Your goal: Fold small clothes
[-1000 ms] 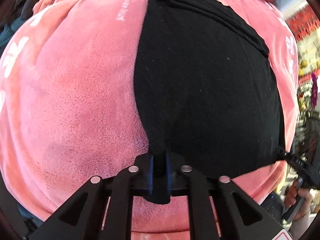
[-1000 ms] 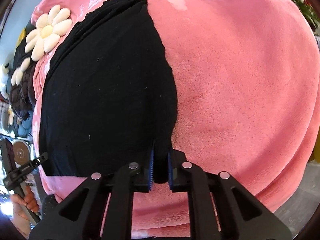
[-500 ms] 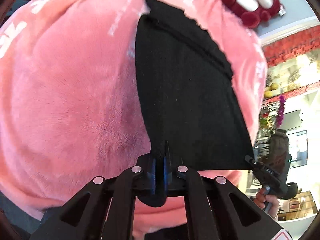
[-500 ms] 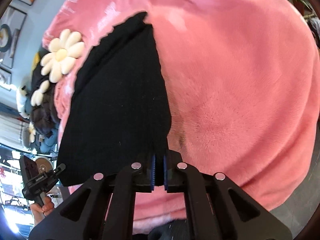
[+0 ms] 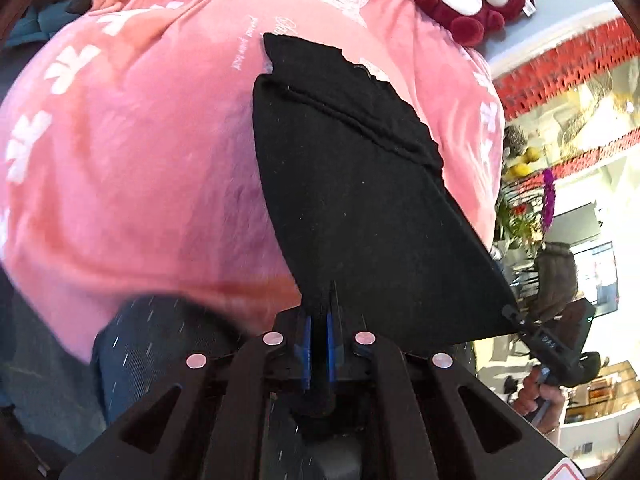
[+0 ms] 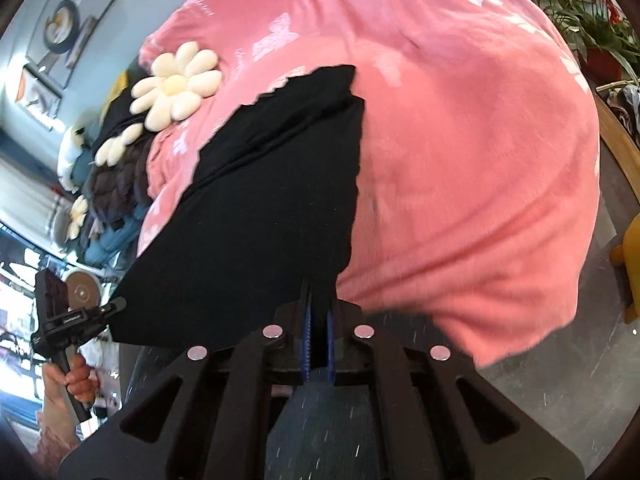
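Observation:
A black garment [image 5: 360, 200] is stretched between both grippers above a pink blanket [image 5: 140, 160]. Its near edge is lifted; its far end still lies on the blanket. My left gripper [image 5: 320, 312] is shut on the garment's near left corner. My right gripper [image 6: 318, 312] is shut on the near right corner of the garment [image 6: 260, 220]. In the left wrist view the right gripper [image 5: 536, 336] shows at the garment's other corner. In the right wrist view the left gripper [image 6: 88, 312] shows at the far left.
The pink blanket [image 6: 460, 160] covers a rounded bed. A red-and-white plush toy [image 5: 476, 0] lies at its far edge. Daisy-shaped cushions [image 6: 176, 84] and dark clothes [image 6: 116, 176] sit beside it. Blue jeans [image 5: 160, 344] show below. Plants [image 6: 592, 20] stand at the right.
Both grippers have lifted and pulled back, raising the garment's near edge off the blanket. The view now reaches beyond the blanket's front edge.

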### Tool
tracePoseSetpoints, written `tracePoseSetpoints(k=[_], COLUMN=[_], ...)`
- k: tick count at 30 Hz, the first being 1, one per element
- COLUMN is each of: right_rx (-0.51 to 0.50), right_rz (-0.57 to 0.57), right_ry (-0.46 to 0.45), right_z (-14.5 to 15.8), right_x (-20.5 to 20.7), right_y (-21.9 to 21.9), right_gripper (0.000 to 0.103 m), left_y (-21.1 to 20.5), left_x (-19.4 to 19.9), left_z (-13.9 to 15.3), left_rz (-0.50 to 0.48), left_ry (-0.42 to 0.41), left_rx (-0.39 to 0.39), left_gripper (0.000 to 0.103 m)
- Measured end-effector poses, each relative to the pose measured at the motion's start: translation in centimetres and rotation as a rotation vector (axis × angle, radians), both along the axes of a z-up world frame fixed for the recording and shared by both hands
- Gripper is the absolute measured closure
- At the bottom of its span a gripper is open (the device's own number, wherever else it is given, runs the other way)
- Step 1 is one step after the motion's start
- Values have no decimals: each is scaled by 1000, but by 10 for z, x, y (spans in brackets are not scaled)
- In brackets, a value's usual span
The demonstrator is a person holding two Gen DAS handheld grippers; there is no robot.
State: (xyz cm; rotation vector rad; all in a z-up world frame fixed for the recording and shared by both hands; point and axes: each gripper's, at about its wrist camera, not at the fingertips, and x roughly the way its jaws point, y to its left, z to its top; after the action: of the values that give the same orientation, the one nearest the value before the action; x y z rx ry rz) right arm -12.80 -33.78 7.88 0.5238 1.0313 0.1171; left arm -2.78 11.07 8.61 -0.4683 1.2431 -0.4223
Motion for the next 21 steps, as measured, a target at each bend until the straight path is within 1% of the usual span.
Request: tracePoseSetpoints(k=[1,3,5,7,8,10,11,12,13,14,15,16,17,18,19,20,21], right_rx=[-4,6,11,19,25,22,8,0,4,7,-3,-11,-29,-99,-136,-124,-92], right_rz=[4,7,1,-2,-4,-18,-31,-57,-67,-62,-78,-108,-144,-194,-219,-220,-221], right_ry=[-9,-51,-99,-159,-191,-259,-276,-283,-282,-253,-224,-200,-163,-101,-49,-41,-58], right_z=[5,23,42,61,71,86,88,85,81,65,50,34,9,-11,-23,-30,-35], right_x=[-4,-10,-3,16,31,76,112,142,163,206,237,265,298,320,332,335,333], right_y=[1,1,0,0,-3,-11,-16,-22,-24,-29,-31,-33,-37,-39,-38,-39,-39], right_gripper=[99,99,99,99,99,98,98,98,98,98,95,89,86,78,77,77,78], left_y=[0,4,6,4,1,-5,-8,-13,-19,-24,-29,-34,-40,-44,-51,-53,-54], left_x=[-7,-16,-10,9,26,61,82,112,135,169,198,227,253,281,306,317,321], left_z=[6,19,32,52,65,80,85,88,87,80,71,56,38,15,-8,-24,-30], left_rz=[-4,-3,11,23,28,33,44,63,81,106,124,146,152,165,176,179,186], left_ry=[-13,-41,-59,-103,-140,-194,-223,-252,-259,-260,-257,-247,-229,-190,-148,-120,-113], left_rx=[6,17,-15,-37,-37,-35,-15,18,39,53,78,104,121,158,206,245,264], left_gripper=[100,100,100,100,100,100,100,99,99,99,99,97,93,92,92,92,93])
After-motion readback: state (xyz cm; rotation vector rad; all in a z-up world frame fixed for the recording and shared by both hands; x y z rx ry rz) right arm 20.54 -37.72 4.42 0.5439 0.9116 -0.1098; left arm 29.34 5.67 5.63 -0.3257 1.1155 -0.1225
